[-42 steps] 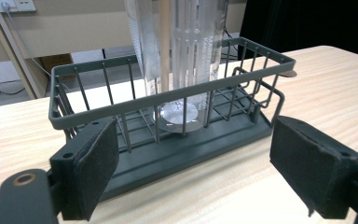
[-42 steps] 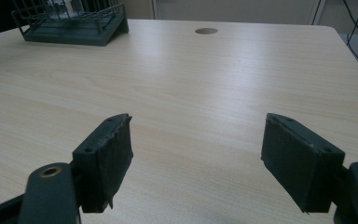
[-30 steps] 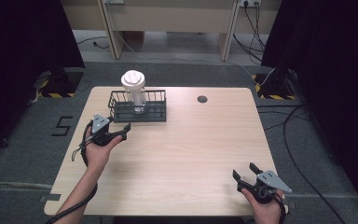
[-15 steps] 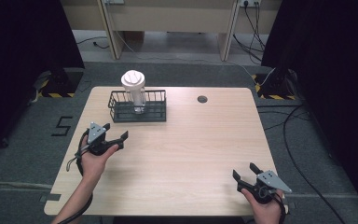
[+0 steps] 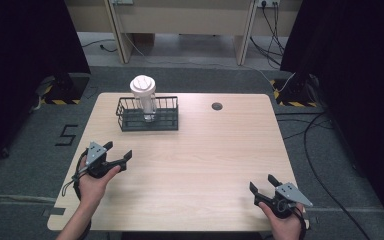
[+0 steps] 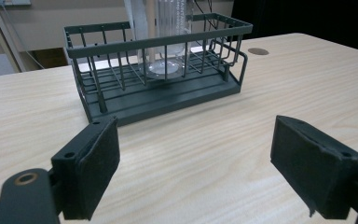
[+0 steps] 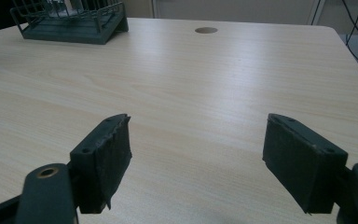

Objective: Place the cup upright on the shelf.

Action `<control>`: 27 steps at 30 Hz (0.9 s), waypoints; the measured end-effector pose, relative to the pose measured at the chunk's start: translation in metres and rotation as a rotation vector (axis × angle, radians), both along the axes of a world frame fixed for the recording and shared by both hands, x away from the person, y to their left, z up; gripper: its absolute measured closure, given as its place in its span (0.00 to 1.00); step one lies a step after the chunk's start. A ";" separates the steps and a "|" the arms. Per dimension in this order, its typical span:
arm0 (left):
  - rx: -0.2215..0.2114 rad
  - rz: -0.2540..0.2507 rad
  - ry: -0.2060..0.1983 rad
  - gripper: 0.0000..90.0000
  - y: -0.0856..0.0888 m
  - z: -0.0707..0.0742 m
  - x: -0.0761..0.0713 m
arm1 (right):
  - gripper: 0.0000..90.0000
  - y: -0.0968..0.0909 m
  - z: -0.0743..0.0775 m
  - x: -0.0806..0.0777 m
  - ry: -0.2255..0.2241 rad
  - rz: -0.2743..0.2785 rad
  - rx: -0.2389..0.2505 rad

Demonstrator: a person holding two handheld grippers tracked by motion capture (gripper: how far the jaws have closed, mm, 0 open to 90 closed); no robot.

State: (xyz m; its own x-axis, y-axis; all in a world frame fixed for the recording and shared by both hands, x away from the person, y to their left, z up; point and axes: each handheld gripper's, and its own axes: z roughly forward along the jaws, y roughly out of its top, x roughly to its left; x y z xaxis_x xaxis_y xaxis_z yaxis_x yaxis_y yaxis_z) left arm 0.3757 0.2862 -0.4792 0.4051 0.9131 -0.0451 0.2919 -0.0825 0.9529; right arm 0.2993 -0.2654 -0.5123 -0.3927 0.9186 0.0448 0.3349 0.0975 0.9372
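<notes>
Pale wood covers the table (image 5: 195, 165), which stands on a grey floor with dark curtains at both sides. Toward its far left part sits a dark wire basket (image 5: 148, 114), and a clear cup (image 5: 145, 97) with a white lid stands upright inside it, near the middle, rising well above the rim. In the left gripper view the basket (image 6: 158, 70) lies straight ahead and a little to the left, with its long side turned across the line of the jaws, and the ribbed clear wall and round bottom of the cup (image 6: 170, 35) show through the wires. The left gripper (image 5: 111, 158) is the nearer one; it hovers over the near left part of the table, wide open and holding nothing. The right gripper (image 5: 263, 187) is at the near right corner, well apart from the basket, also wide open and empty. My judgement is that any reach for the cup belongs to the left hand, going forward and from above.
</notes>
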 end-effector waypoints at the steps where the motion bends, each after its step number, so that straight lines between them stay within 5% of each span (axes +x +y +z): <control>1: -0.001 0.001 0.000 0.17 0.001 -0.001 -0.002 | 0.27 0.000 0.000 0.000 0.000 0.000 0.000; 27: -0.015 0.036 0.035 0.17 0.021 -0.030 -0.040 | 0.27 0.000 0.000 0.000 -0.003 -0.002 -0.007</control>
